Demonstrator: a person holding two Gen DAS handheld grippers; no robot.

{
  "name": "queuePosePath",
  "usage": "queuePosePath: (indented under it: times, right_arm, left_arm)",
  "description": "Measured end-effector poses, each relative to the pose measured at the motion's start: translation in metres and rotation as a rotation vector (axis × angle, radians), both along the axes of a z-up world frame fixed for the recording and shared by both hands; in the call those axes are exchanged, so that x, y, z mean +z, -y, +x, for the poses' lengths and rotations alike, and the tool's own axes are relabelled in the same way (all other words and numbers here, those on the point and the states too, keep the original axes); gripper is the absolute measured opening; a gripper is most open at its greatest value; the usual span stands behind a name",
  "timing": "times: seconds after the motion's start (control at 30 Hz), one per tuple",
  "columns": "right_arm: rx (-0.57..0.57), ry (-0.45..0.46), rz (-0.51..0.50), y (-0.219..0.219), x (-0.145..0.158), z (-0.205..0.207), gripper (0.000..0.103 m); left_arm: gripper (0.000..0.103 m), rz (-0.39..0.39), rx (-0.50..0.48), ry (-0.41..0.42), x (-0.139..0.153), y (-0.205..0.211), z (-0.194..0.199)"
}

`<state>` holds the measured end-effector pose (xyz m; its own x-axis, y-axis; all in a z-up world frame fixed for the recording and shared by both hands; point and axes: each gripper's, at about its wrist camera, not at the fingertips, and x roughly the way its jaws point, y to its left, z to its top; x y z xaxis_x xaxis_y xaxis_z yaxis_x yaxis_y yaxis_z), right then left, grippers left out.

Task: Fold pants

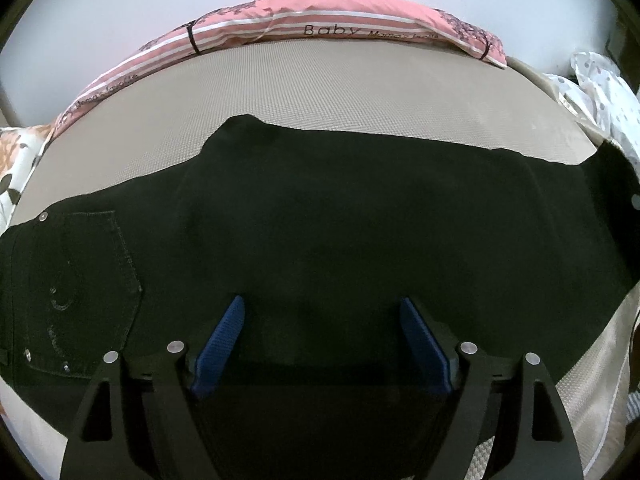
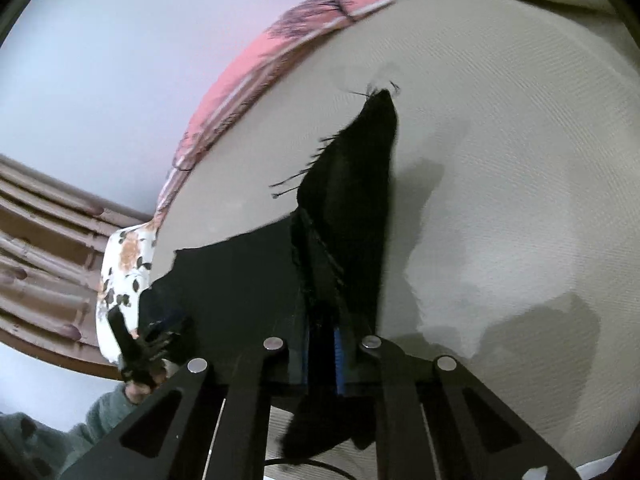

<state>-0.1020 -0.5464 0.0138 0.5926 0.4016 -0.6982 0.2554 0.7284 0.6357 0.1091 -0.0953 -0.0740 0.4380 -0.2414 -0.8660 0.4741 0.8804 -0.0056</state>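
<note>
Black pants (image 1: 320, 216) lie spread across a beige mattress (image 1: 320, 92), with a stitched back pocket (image 1: 80, 280) at the left. My left gripper (image 1: 321, 303) hovers over the middle of the cloth. It is open, its blue pads (image 1: 220, 344) wide apart and nothing pinched between them. In the right wrist view my right gripper (image 2: 323, 346) is shut on a frayed leg end of the pants (image 2: 352, 200). The cloth stands up from the jaws, lifted off the mattress (image 2: 500, 160). The rest of the pants (image 2: 240, 280) lies flat to the left.
A pink striped pillow (image 1: 320, 24) runs along the far edge by the white wall. A floral cushion (image 1: 16, 160) sits at the left and a white dotted cloth (image 1: 600, 92) at the right. A brown headboard (image 2: 40, 240) and a person's grey-green sleeve (image 2: 112, 408) show at the lower left.
</note>
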Motion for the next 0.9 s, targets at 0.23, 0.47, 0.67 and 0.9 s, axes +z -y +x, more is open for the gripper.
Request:
queuePosePath:
  times: [0.23,0.47,0.67,0.9]
  right_arm:
    - [0.073,0.016,0.054,-0.075,0.020,0.058,0.009]
    - [0.214,-0.037,0.015,-0.172,0.007,0.122,0.009]
    - [0.378,-0.080,-0.059,-0.269,-0.009,0.160,0.009]
    - [0.511,-0.178,-0.250,-0.343,-0.042,0.174,0.021]
  left_arm:
    - [0.080,-0.047,0.041,0.019,0.027,-0.036,0.002]
    - [0.080,-0.085,0.108,0.054,0.053,-0.090,0.004]
    - [0.080,-0.121,0.167,0.034,0.057,-0.123,0.011]
    - [0.080,-0.192,0.186,-0.019,0.048,-0.132,0.016]
